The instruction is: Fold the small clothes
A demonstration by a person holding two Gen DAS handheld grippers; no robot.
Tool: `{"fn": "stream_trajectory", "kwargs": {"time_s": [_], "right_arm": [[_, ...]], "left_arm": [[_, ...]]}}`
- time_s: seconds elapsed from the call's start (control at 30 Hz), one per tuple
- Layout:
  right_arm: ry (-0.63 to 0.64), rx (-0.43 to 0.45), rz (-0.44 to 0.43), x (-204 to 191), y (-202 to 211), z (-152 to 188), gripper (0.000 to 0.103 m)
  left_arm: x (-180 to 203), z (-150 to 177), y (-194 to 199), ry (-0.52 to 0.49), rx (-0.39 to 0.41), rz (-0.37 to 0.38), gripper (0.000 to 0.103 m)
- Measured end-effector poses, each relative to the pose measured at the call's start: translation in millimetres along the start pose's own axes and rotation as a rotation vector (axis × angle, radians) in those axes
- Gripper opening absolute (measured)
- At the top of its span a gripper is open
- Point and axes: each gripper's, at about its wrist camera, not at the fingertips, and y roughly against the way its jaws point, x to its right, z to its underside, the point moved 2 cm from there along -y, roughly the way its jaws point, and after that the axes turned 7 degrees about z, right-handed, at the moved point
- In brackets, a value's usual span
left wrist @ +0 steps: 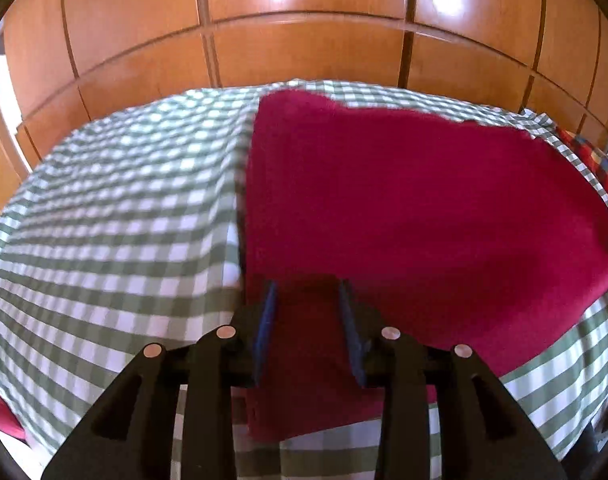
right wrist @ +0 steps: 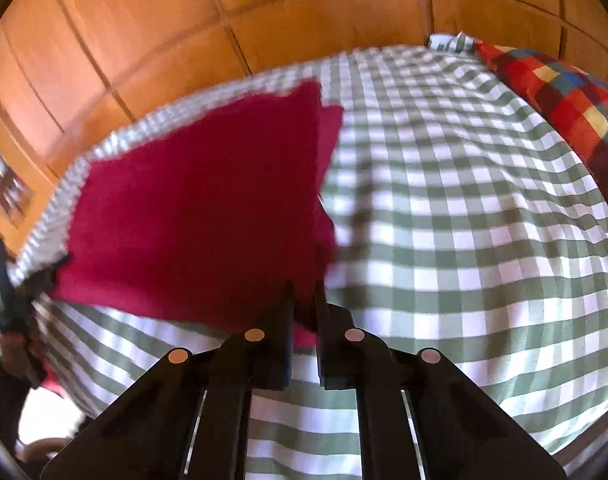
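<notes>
Red cloth (left wrist: pixel 424 200) lies on the checked bed (left wrist: pixel 116 208), its far edge close to the bed's far edge below the wood panels (left wrist: pixel 304 40). Left gripper (left wrist: pixel 308 292): fingers spread over the cloth's near left corner. Right gripper (right wrist: pixel 304 292): fingers nearly together, pinching the cloth's near right corner. Open bed left and right of the cloth. Patchwork pillow (right wrist: pixel 564 100) at far right. No writing legible.

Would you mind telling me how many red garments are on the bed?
1: the garment lies on the checked sheet, both grippers at its near edge. A red scrap at the left view's lower corner may be another.
</notes>
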Motion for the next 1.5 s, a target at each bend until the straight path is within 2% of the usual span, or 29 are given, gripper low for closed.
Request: {"fn": "stream_trajectory", "kwargs": {"time_s": [0.17, 0.23, 0.27, 0.3, 0.37, 0.47, 0.5, 0.53, 0.7, 0.93, 1.13, 1.23, 1.4, 1.5], "right_arm": [[-0.007, 0.013, 0.031, -1, -11, 4, 0.008], [0.0, 0.021, 0.036, -1, -7, 4, 0.009], [0.001, 0.024, 0.04, -1, -4, 3, 0.018], [0.004, 0.03, 0.058, -2, 1, 3, 0.033], [0.007, 0.057, 0.091, -3, 12, 3, 0.048], [0.036, 0.111, 0.111, -14, 28, -5, 0.052], [0.043, 0.123, 0.11, -19, 31, -7, 0.06], [0.052, 0.14, 0.106, -25, 34, -9, 0.063], [0.139, 0.188, 0.067, -71, 30, -29, 0.064], [0.162, 0.186, 0.033, -111, 4, -48, 0.064], [0.182, 0.157, 0.083, -114, -26, -41, 0.066], [0.197, 0.184, 0.085, -113, -34, -33, 0.069], [0.174, 0.227, 0.052, -108, -40, -28, 0.077], [0.159, 0.222, 0.028, -105, -43, -29, 0.078]], "left_arm": [[6, -5, 4, 0.018, 0.006, -0.044, 0.032], [8, -5, 14, 0.022, 0.024, -0.051, 0.037], [6, -4, 17, 0.029, 0.031, -0.05, 0.041], [4, -2, 24, 0.047, 0.044, -0.056, 0.049], [-2, 2, 33, 0.078, 0.056, -0.05, 0.05], [-11, 14, 46, 0.122, 0.065, -0.041, 0.05], [-12, 16, 49, 0.124, 0.066, -0.049, 0.05], [-13, 19, 53, 0.123, 0.07, -0.065, 0.05], [-18, 31, 64, 0.136, 0.075, -0.093, 0.05], [-17, 31, 61, 0.128, 0.066, -0.097, 0.05], [-18, 34, 57, 0.136, 0.054, -0.09, 0.05], [-19, 34, 56, 0.142, 0.05, -0.087, 0.05], [-19, 33, 56, 0.143, 0.049, -0.082, 0.05], [-23, 33, 61, 0.162, 0.049, -0.042, 0.05]]}}
